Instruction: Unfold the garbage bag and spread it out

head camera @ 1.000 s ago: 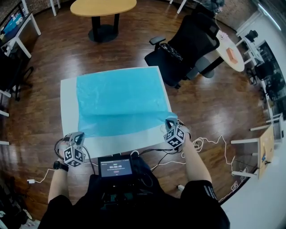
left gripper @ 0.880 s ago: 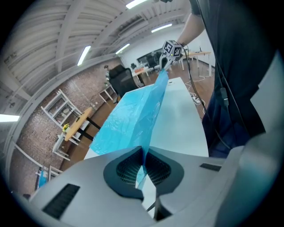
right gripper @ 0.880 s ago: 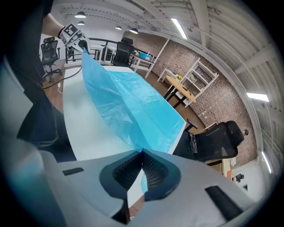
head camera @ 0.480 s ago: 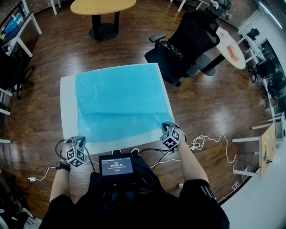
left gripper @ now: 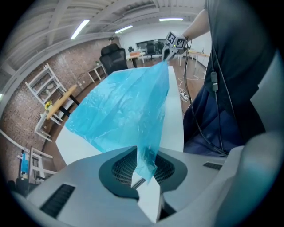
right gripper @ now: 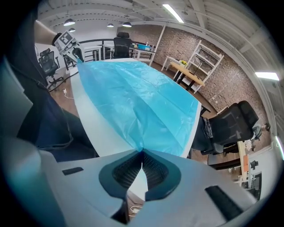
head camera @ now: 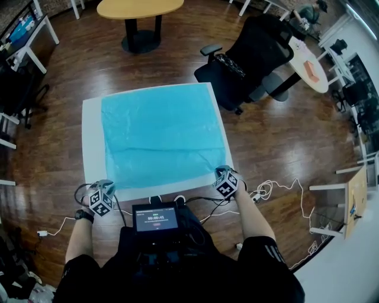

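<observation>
- Your left gripper (head camera: 105, 186) is at the near left corner of the white table (head camera: 92, 142), pointing steeply down.
- Its jaws have just been opening and now stand apart. The near left corner of the garbage bag (head camera: 157, 139) hangs in the gap between them, bunched into a narrow tail, and the pads do not press it.
- Your right gripper (head camera: 222, 171) is at the table's near right corner, also tipped steeply down.
- Its jaws have just been opening a little, yet the tips meet on the bag's near right corner and pinch the film there. The gap shows only further back between the pads.
- The blue bag lies unfolded over most of the table. Its far edge runs along the table's far edge and its right side reaches the right edge.
- A bare white strip shows along the left edge, with a narrower one along the near edge.
- The bag's near edge runs from one gripper to the other, and a few creases fan out from the corner your right gripper holds.
- A small screen (head camera: 155, 218) sits at your chest, just below the table's near edge, with cables (head camera: 278, 190) trailing over the wooden floor (head camera: 53, 118) to your right.
- A black office chair (head camera: 254, 53) stands beyond the table's far right corner, well apart from the bag.
- A round wooden table (head camera: 139, 7) stands past the far edge.
</observation>
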`<state>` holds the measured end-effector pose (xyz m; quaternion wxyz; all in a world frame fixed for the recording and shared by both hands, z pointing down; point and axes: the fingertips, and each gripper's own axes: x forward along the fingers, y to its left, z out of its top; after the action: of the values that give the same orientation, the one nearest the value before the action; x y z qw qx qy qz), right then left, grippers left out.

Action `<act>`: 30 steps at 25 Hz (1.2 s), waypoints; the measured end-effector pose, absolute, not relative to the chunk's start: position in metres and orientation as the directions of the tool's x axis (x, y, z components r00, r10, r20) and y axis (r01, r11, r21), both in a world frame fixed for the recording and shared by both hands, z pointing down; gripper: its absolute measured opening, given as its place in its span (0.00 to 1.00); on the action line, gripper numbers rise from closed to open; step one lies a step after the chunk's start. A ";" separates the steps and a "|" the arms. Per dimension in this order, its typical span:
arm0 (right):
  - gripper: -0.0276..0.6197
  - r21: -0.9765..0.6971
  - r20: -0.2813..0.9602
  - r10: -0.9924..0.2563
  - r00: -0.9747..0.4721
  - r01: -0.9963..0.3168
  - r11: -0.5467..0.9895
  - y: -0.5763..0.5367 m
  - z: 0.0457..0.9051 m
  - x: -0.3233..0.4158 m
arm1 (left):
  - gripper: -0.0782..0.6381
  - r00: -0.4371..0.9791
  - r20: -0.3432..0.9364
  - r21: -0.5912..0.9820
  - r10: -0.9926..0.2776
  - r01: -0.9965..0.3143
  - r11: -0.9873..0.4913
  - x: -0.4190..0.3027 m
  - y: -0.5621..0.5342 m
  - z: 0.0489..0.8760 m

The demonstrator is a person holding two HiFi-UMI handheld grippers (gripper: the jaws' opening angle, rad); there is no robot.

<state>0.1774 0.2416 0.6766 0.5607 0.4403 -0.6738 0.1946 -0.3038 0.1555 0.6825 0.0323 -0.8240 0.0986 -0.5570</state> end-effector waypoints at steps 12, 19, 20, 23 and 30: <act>0.15 0.147 0.961 -0.274 -0.016 -0.815 0.561 0.260 0.710 0.178 | 0.31 0.278 0.961 0.025 -0.013 -0.135 -0.991 -0.313 0.182 0.708; 0.22 0.113 0.969 -0.245 -0.032 -0.825 0.554 0.263 0.720 0.180 | 0.38 0.240 0.970 0.064 0.026 -0.154 -0.986 -0.316 0.184 0.718; 0.24 0.108 0.968 -0.247 -0.039 -0.826 0.553 0.262 0.720 0.180 | 0.38 0.238 0.971 0.065 0.025 -0.158 -0.985 -0.317 0.183 0.718; 0.30 0.084 0.966 -0.250 -0.066 -0.834 0.546 0.259 0.719 0.178 | 0.40 0.235 0.972 0.068 0.026 -0.169 -0.983 -0.319 0.181 0.714; 0.40 0.033 0.963 -0.242 -0.116 -0.844 0.536 0.262 0.715 0.174 | 0.46 0.217 0.976 0.077 0.035 -0.192 -0.978 -0.335 0.179 0.708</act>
<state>0.1740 0.2621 0.7153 0.5370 0.3920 -0.6925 0.2802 -0.3352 0.1787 0.7079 -0.0907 -0.7748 0.0506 -0.6237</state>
